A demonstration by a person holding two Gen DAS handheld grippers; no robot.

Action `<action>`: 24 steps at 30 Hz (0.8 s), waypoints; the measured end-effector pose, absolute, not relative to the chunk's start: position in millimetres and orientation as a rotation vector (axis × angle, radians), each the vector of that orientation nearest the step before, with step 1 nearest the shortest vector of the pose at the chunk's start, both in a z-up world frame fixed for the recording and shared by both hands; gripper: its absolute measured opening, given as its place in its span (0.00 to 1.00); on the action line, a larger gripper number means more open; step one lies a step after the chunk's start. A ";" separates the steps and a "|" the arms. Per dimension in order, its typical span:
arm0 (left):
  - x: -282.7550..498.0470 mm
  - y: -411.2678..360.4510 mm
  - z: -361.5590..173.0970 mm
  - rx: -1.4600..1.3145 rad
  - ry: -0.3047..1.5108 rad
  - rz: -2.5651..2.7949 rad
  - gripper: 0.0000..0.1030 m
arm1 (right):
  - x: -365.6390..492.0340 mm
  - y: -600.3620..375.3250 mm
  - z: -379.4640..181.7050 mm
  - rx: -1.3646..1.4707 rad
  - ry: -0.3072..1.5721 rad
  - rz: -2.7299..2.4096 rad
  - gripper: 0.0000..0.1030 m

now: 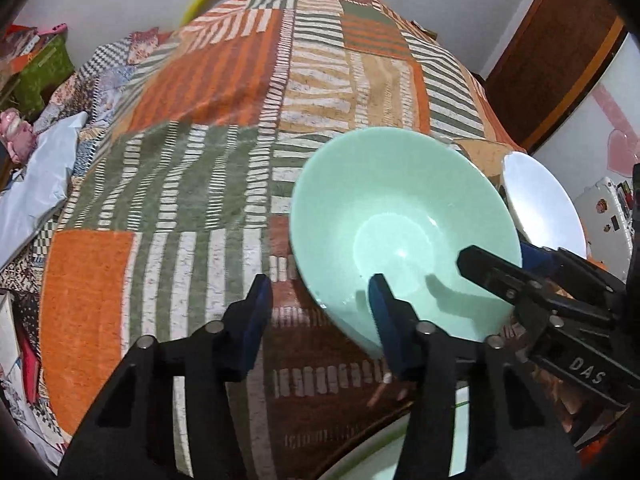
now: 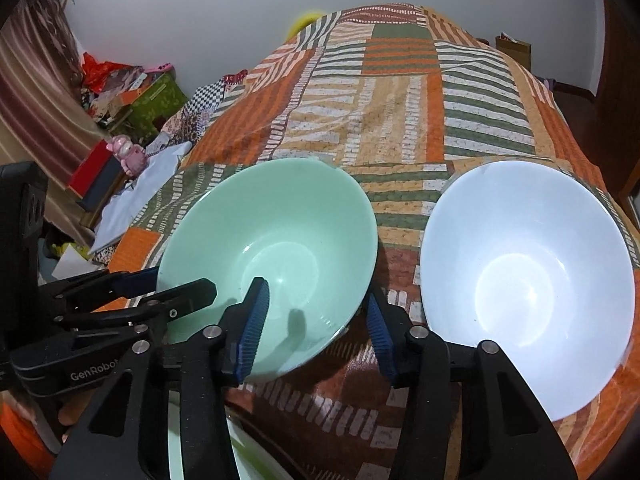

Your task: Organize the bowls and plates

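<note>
Now both grippers straddle the green bowl's (image 2: 272, 256) near rim on the bedspread (image 1: 224, 128): left gripper (image 1: 320, 312) and right gripper (image 2: 316, 320) part-open, pads not visibly pressing. White bowl (image 2: 528, 280) sits right.

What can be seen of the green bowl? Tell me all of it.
The green bowl is mint, glossy, ceramic-looking and empty, with a wide rim and a small flat bottom. It sits upright on the bedspread, left of the white bowl and apart from it. The left gripper and right gripper each straddle its near rim, one finger inside, one outside, unclamped.
</note>
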State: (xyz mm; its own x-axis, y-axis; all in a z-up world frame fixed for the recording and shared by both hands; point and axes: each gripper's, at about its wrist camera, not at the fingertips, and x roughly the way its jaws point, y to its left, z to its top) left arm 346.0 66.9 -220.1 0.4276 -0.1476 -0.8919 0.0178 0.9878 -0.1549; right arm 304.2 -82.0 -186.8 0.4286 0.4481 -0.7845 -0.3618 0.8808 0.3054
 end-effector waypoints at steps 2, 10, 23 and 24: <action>348.1 64.3 -221.3 -0.125 1.132 -0.107 0.39 | 305.1 -81.0 -186.9 0.087 1.010 0.504 0.41; 354.6 57.1 -227.9 -0.128 1.159 -0.116 0.27 | 308.6 -85.7 -187.6 0.093 1.010 0.504 0.29; 321.8 59.5 -200.3 -0.125 1.101 -0.087 0.27 | 285.8 -86.1 -167.5 0.077 0.939 0.525 0.23; 319.3 59.5 -197.0 -0.127 1.095 -0.088 0.27 | 283.1 -86.1 -164.7 0.075 0.930 0.527 0.23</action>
